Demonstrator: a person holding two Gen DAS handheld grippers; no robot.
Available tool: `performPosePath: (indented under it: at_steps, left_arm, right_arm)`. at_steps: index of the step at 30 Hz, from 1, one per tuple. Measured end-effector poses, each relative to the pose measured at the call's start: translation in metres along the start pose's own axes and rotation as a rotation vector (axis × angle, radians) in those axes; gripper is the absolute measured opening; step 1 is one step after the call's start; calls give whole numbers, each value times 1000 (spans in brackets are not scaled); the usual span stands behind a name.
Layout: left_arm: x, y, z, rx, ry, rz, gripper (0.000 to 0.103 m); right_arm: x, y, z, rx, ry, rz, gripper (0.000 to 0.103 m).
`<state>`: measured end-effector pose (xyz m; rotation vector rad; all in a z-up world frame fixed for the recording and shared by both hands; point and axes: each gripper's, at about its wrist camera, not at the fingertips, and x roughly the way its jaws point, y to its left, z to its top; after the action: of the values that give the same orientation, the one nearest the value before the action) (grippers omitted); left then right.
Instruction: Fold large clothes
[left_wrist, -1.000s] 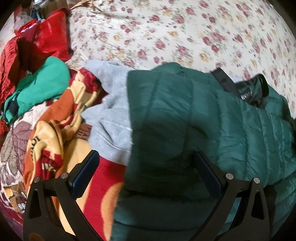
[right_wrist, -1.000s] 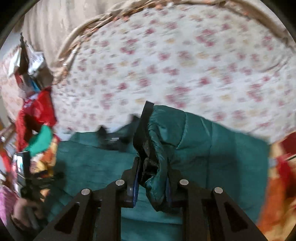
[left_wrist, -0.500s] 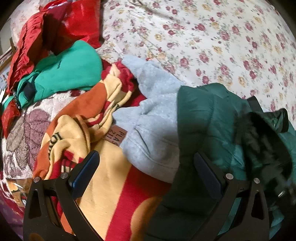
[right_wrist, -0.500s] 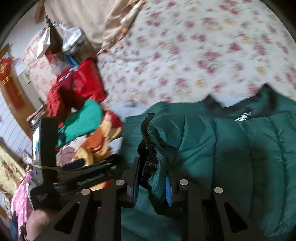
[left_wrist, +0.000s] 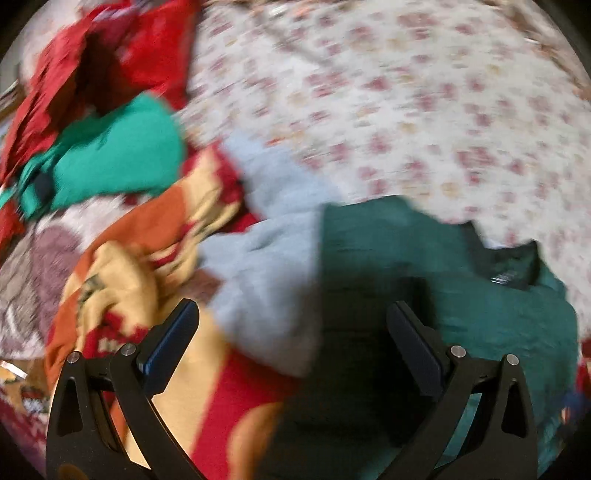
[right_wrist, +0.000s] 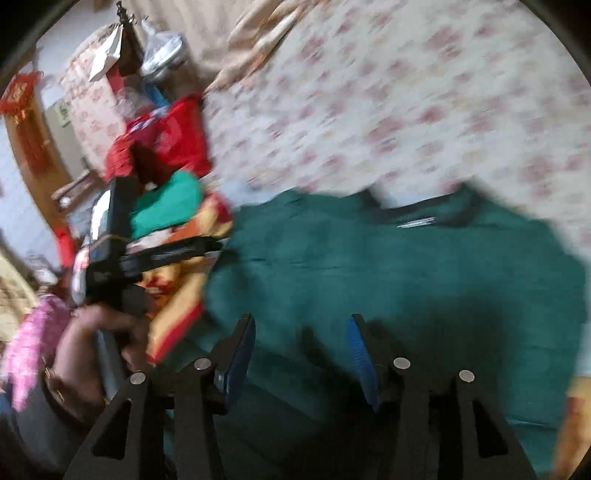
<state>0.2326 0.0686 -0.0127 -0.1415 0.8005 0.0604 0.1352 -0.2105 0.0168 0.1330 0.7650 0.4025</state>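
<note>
Floral bedsheet (left_wrist: 424, 110) carries the green puffer jacket (right_wrist: 388, 280), lying flat w/ collar toward the sheet, grey garment (left_wrist: 266, 280) beside it. Right gripper (right_wrist: 301, 354) has just been opening, nothing between jaws: fold released. Left gripper (left_wrist: 291, 343) agape, empty, above jacket edge.

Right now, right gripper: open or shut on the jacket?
Open. The right gripper jaws have just been opening, with nothing between them; the green puffer jacket lies below.
</note>
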Motion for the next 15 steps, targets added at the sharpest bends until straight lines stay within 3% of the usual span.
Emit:
performPosePath:
  at_steps: [2, 6, 8, 11, 13, 15]
  left_arm:
    - [-9, -21, -5, 64, -48, -26, 102]
    - [-1, -46, -18, 158, -37, -42, 98]
    - [15, -53, -25, 202, 18, 3, 55]
    - [24, -52, -31, 215, 41, 49, 35]
    - [22, -56, -31, 244, 38, 79, 31]
    - [21, -55, -35, 253, 42, 94, 31]
  right_arm:
    - [-41, -41, -6, 37, -77, -130, 68]
    - [-87, -135, -21, 258, -235, -370, 68]
    - [-88, -161, -22, 324, -246, -373, 64]
    - [-69, -168, -12, 301, -227, -263, 63]
    - [-47, -161, -8, 251, -180, -237, 63]
    - [-11, -151, -7, 195, -75, -173, 63]
